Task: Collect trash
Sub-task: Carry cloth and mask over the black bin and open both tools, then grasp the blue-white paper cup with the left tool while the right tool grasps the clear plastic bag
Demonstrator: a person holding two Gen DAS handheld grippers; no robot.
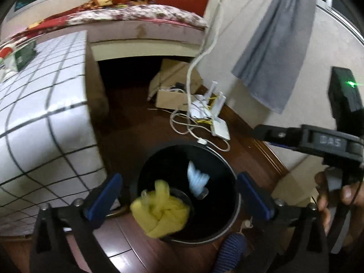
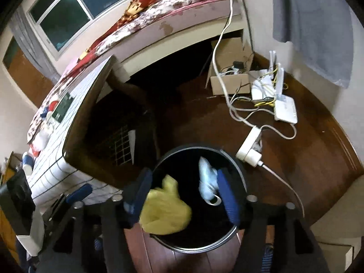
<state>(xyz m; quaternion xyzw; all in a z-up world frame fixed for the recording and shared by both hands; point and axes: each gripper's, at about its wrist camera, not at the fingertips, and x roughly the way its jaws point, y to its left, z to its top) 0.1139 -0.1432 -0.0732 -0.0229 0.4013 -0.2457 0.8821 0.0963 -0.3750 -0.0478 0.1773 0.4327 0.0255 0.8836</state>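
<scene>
You're at the drop: both grippers hang over the black bin (image 1: 188,195), and the trash sits in or above its mouth. Your left gripper (image 1: 179,195) has its jaws spread wide with nothing between the pads; your right gripper (image 2: 184,195) is spread too, its blue fingers (image 2: 227,195) straddling the bin opening and gripping nothing.

The yellow bag (image 1: 161,209) is a crumpled, knotted plastic lump, blurred, low at the near-left rim; I can't tell whether it is falling or already lodged on the edge, so check that it goes fully in. The pale blue wad (image 1: 196,179) looks like crinkled plastic or paper with a small cap-like end, deeper inside toward the far right.

Next, I'd judge, you need to confirm the yellow bag has cleared the rim, nudging it inward if it hangs, then lift both grippers away and look for more litter. Steer clear of the power strip (image 2: 249,147) and cables (image 2: 261,118) just beyond the bin; those aren't trash
</scene>
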